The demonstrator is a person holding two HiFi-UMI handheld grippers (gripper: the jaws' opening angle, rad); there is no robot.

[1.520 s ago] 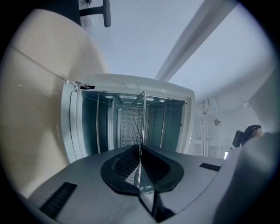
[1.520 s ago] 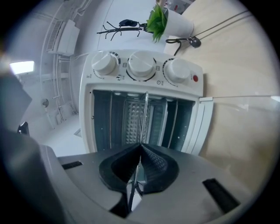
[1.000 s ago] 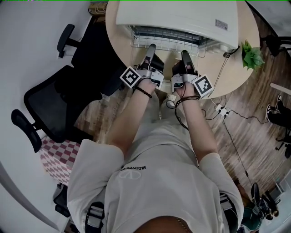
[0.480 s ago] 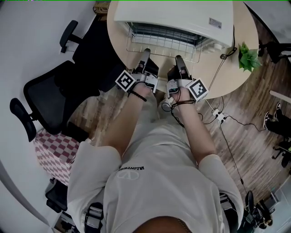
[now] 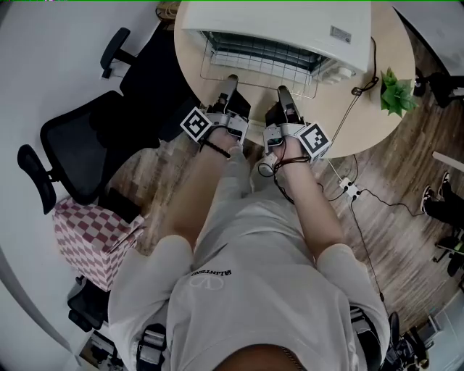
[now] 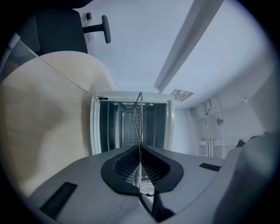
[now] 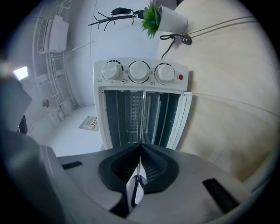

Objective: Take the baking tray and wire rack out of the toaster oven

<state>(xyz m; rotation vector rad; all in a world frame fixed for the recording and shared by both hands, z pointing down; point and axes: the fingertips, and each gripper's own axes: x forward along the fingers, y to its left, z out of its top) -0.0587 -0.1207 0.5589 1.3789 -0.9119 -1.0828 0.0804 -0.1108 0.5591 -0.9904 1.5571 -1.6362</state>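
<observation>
Round pale wood-look table (image 5: pixel 359 116). On it, straight ahead of both sets of fingertips, stands a white boxy toaster oven (image 5: pixel 290 22) with its open mouth facing the person.

The wire rack (image 5: pixel 254 72) lies flat, part-way out of that mouth. Its long axis runs left-right along the oven front, and its short side points back at the person. In both gripper views it shows edge-on as one thin line running from the pads into the dark cavity. I cannot make out a baking tray.

The left gripper (image 5: pixel 230 81) and right gripper (image 5: pixel 283 93) sit side by side on the rack's near edge. Each has its jaws pinched tight on the front wire, left of centre and right of centre.

Compared with a second ago, the grip is the same and the hands are on the same edge. The rack's left corner stands a little further out of the oven. The view has shifted, so the chequered box (image 5: pixel 90 239) shows more fully.

Materials:
- The rack is thin bright metal in a grid.
- The pads (image 6: pixel 124 168) are black, ribbed and rounded, in grey plastic jaws.
- The oven has three round white knobs (image 7: pixel 138 71).

A black mesh office chair (image 5: pixel 87 152) stands well left of the left fingers. A small green potted plant (image 5: pixel 395 93) stands on the table right of the right fingers.
</observation>
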